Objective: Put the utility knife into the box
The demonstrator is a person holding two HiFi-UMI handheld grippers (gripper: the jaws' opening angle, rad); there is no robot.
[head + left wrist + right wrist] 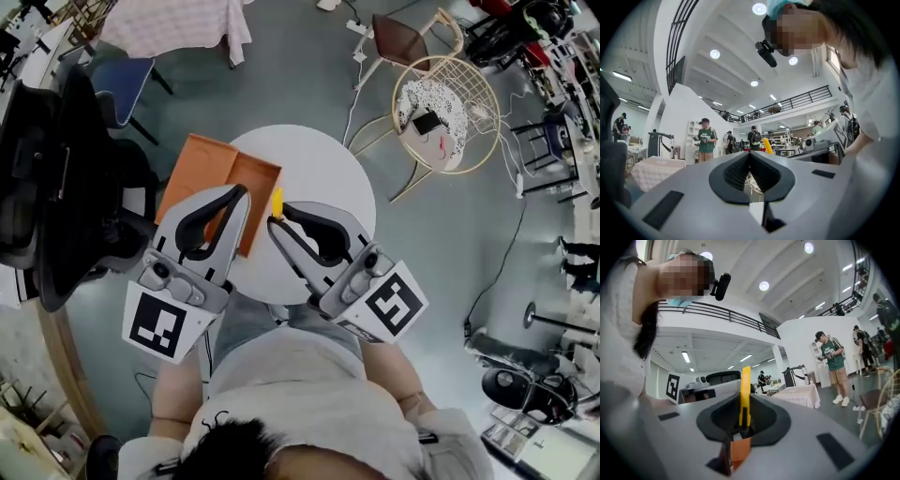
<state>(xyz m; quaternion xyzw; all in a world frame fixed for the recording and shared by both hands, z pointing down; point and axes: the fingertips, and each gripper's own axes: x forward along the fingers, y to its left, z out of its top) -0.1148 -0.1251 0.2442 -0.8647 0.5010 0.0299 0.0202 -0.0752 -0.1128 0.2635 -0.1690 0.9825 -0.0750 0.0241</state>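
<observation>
Yellow plastic is standing up between the fingers of the right gripper [275, 221]: this is the utility knife [277, 202], and the fingers are clamping it low on its body, pressed shut against both of its flat sides. In the right gripper view the knife is rising straight out of the grip, edge-on to the camera, with a darker strip running along its lower part. From the head view its free end is poking out past the fingertips, just beside the right rim of the orange box [202, 178] and not inside it.

Over to the left, the left gripper [242, 192] is keeping its fingers fully together with nothing between them, and its tips are lying over the box's right half as seen from above. The two grippers are angling toward each other, tips near but apart.

The box is sitting open on the left part of a round white worktop [328, 187], one corner overhanging the edge. A wire chair [445, 108] is standing well apart on the grey floor.
</observation>
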